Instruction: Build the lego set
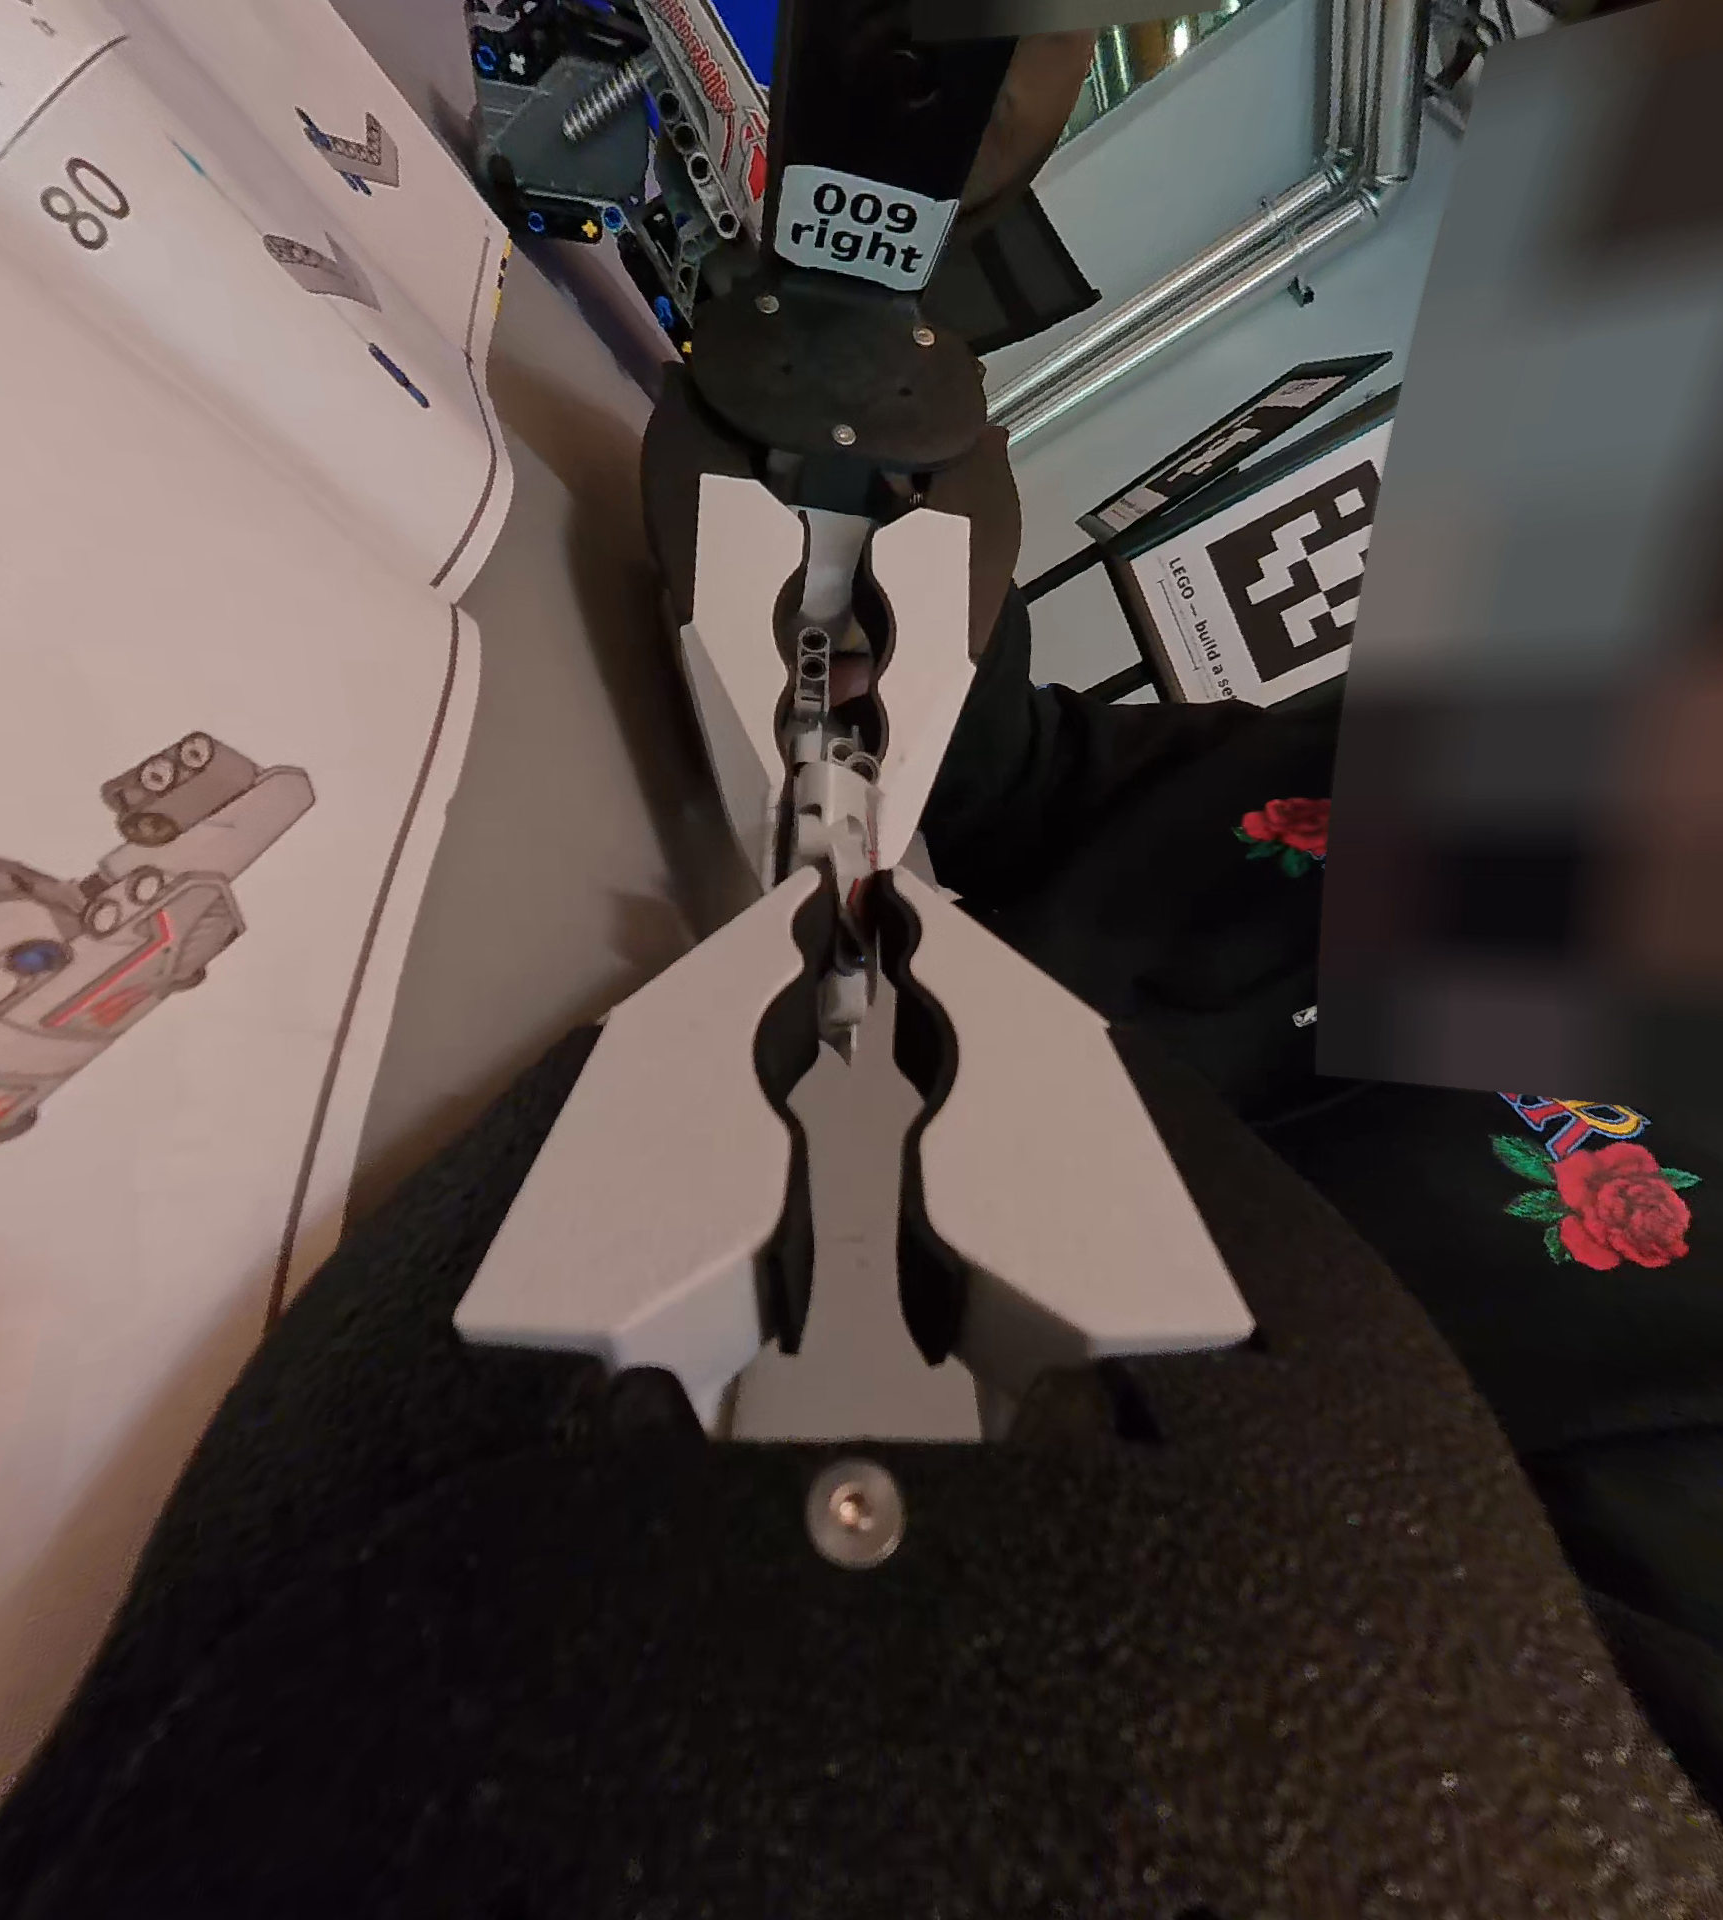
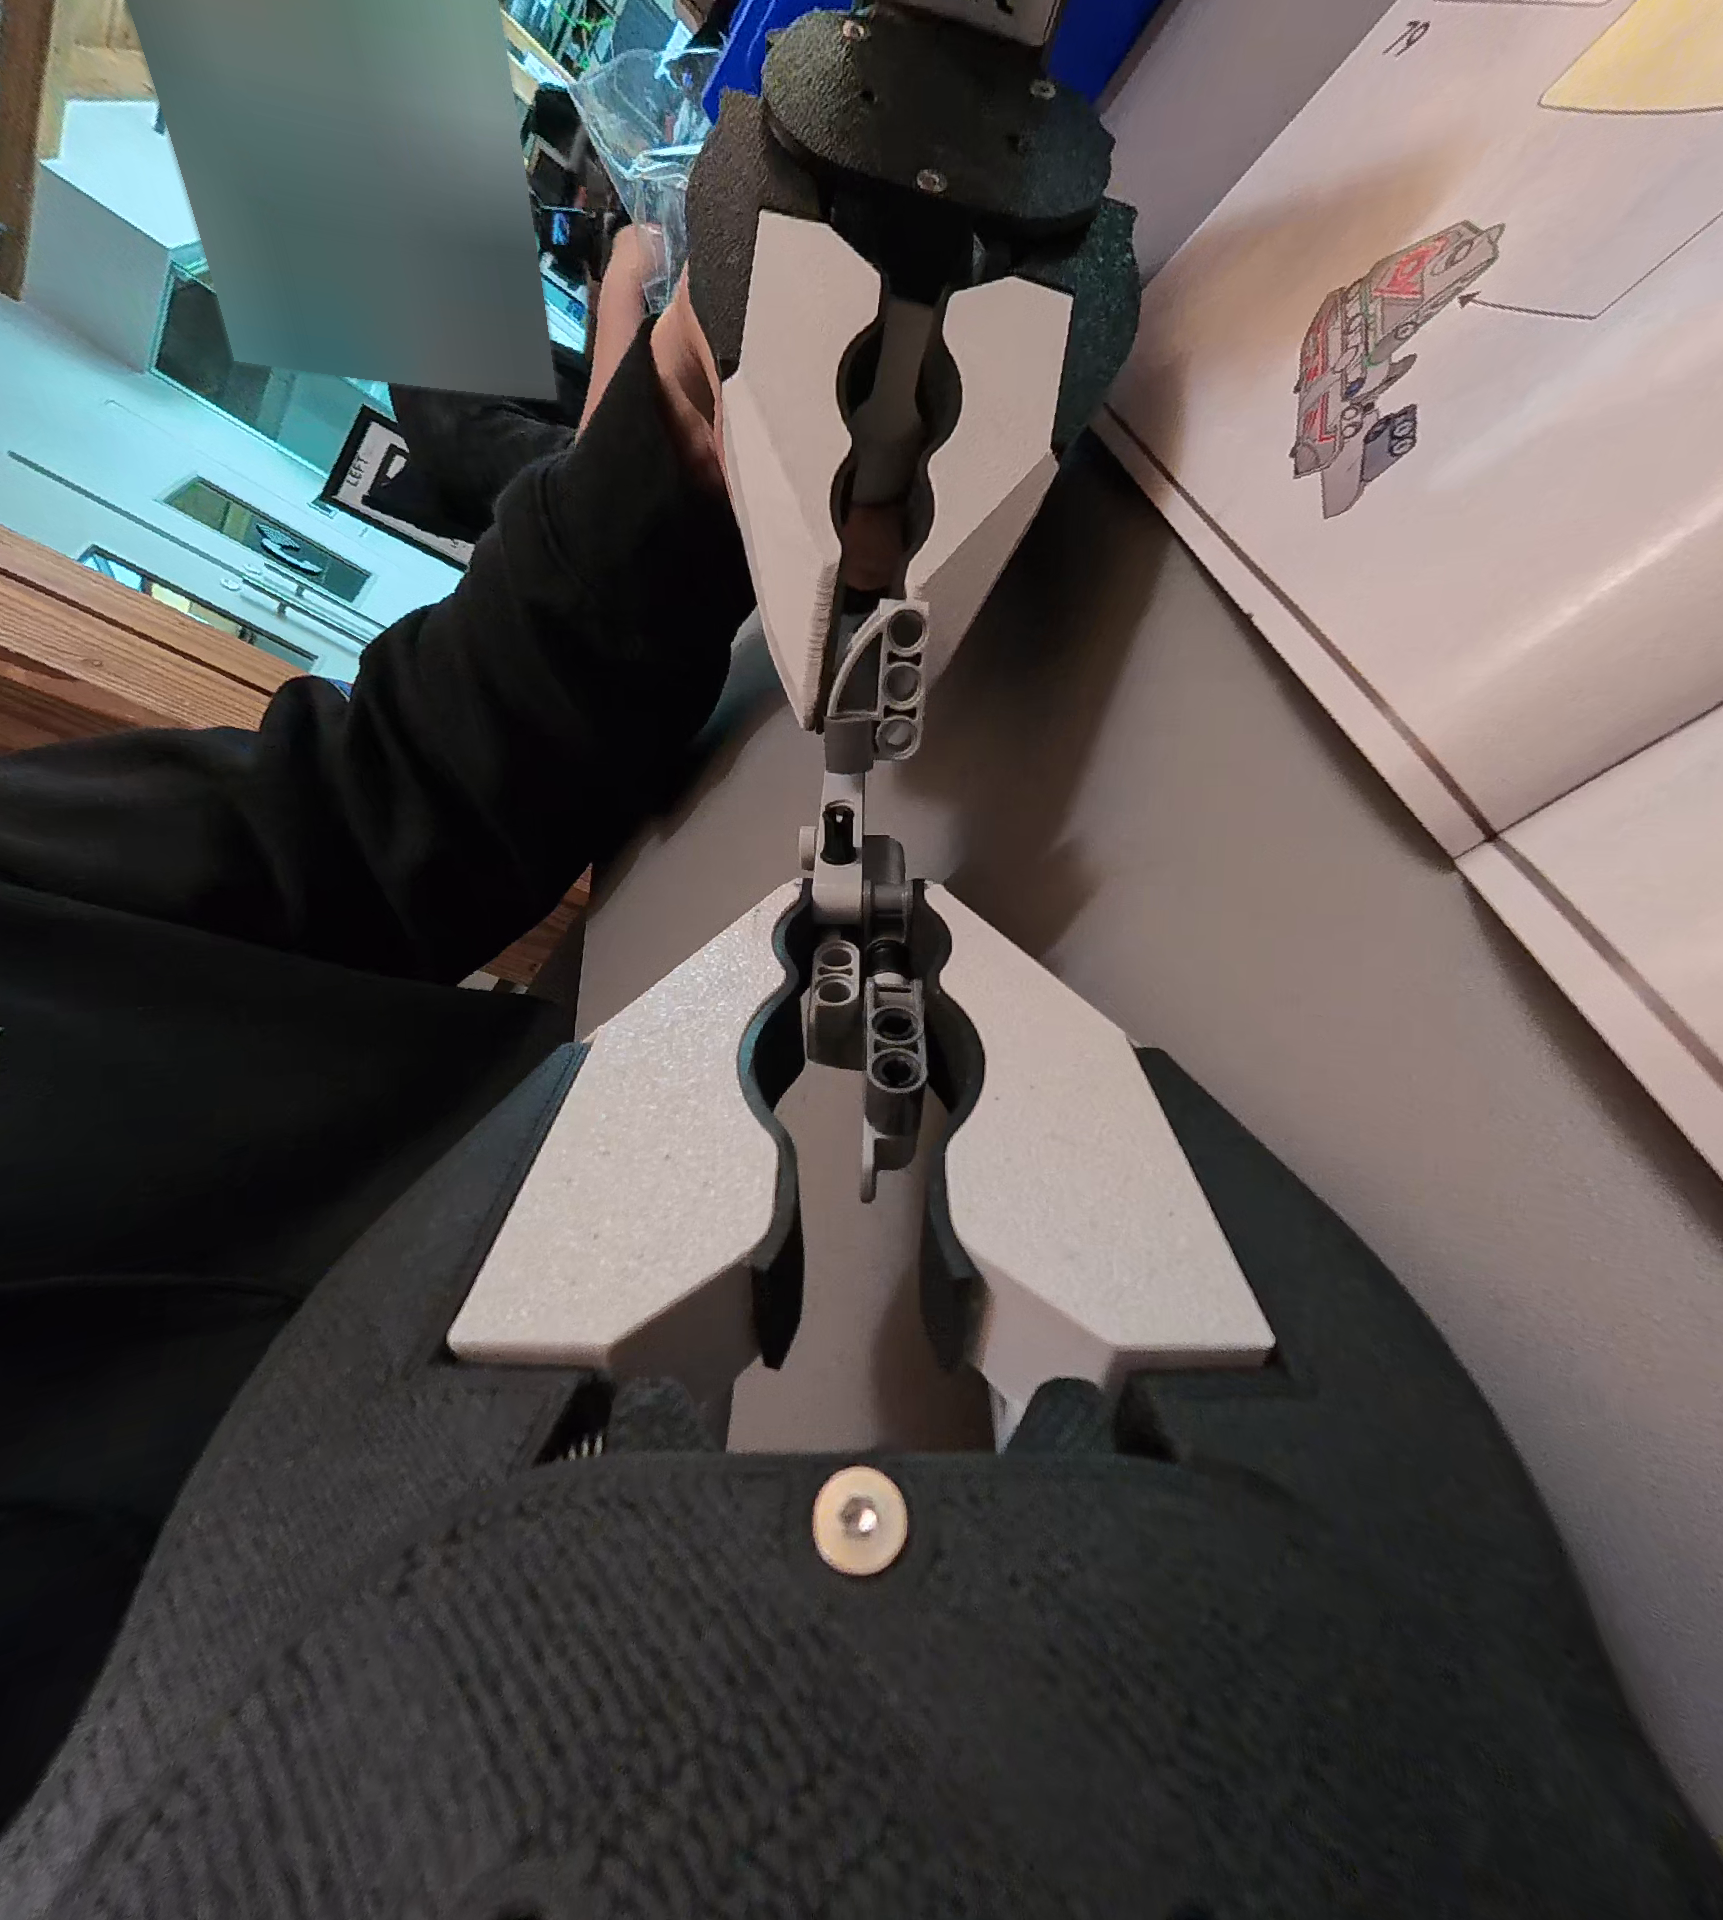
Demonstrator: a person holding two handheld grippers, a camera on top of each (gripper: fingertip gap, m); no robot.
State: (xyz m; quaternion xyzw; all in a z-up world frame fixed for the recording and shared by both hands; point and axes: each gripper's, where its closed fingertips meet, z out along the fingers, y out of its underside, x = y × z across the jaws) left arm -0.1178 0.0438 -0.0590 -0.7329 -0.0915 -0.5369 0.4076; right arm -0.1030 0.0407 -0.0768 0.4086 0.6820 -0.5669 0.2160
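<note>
My two grippers face each other tip to tip above the grey table [image 2: 1200,935]. My left gripper [image 1: 852,888] is shut on a light grey curved Lego panel [image 2: 888,675] with a red sticker [image 1: 852,966]. My right gripper [image 2: 867,899] is shut on a grey Lego sub-assembly of beams with pin holes [image 2: 878,1029]. The panel and the sub-assembly appear joined by a short grey link [image 2: 841,821] between the tips. The right gripper [image 1: 836,852] also shows in the left wrist view, and the left gripper [image 2: 872,686] in the right wrist view.
The open instruction booklet [image 1: 161,623] lies beside the grippers and also shows in the right wrist view [image 2: 1511,416]. A partly built Lego model [image 1: 608,135] stands behind. A person's black sleeve [image 2: 524,675] with roses [image 1: 1615,1205] is close. A marker sign [image 1: 1293,571] stands beyond. Left and right tips are no more than a few centimetres apart. The partly built Lego model [image 1: 608,135] is about 25 centimeters from both grippers' fingertips.
</note>
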